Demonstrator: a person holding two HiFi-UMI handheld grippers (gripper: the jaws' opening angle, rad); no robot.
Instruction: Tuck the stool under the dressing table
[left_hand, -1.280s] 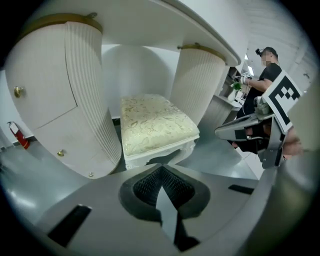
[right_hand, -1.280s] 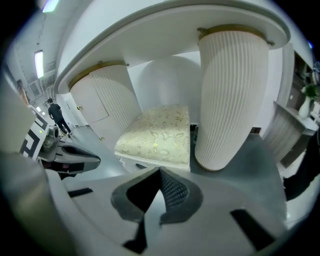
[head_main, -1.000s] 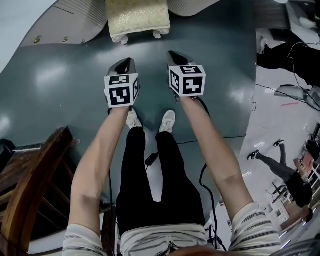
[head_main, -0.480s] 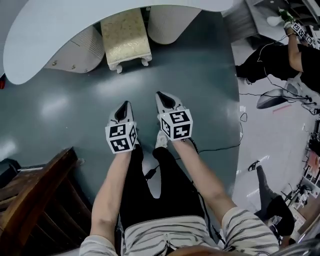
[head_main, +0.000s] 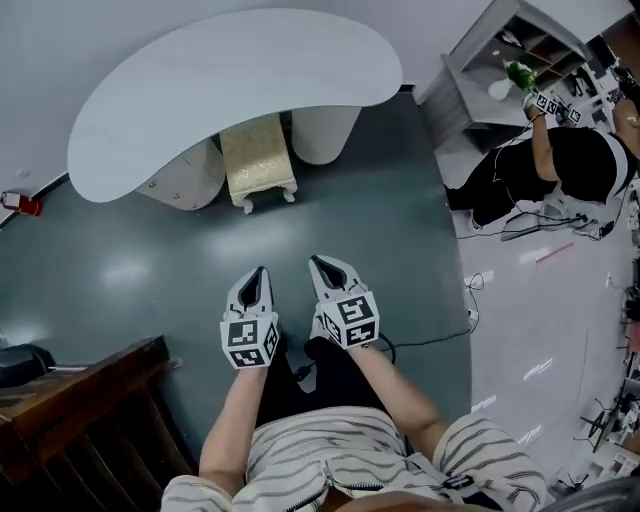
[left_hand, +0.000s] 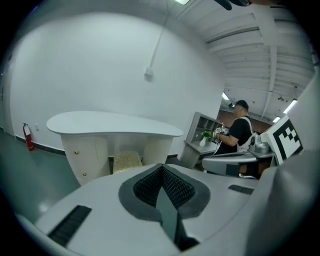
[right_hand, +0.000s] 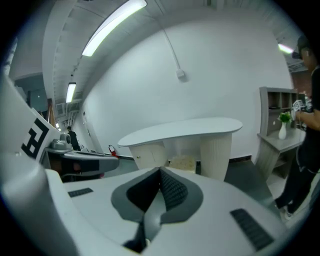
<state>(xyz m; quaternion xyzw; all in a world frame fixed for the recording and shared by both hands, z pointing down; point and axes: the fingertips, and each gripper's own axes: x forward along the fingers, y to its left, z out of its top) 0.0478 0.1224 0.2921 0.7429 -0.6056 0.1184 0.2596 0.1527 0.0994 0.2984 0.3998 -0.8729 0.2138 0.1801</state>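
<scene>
The cream upholstered stool (head_main: 258, 158) stands between the two pedestals of the white kidney-shaped dressing table (head_main: 200, 90), partly under its top. It also shows in the left gripper view as the stool (left_hand: 126, 161) and in the right gripper view as the stool (right_hand: 182, 162). My left gripper (head_main: 259, 271) and right gripper (head_main: 318, 263) hang side by side over the grey-green floor, well short of the stool. Both are shut and hold nothing. The left gripper (left_hand: 161, 169) and right gripper (right_hand: 161, 173) show their jaws pressed together.
A dark wooden chair (head_main: 90, 420) stands at the lower left. A red fire extinguisher (head_main: 20, 203) sits by the wall at left. A grey shelf unit (head_main: 510, 70) and a person in black (head_main: 560, 170) are at the upper right. Cables lie on the pale floor (head_main: 530, 330).
I have backed away from the table: the stool and table now look smaller and farther, and the whole tabletop is in view. Both grippers have come lower and closer to my body.
</scene>
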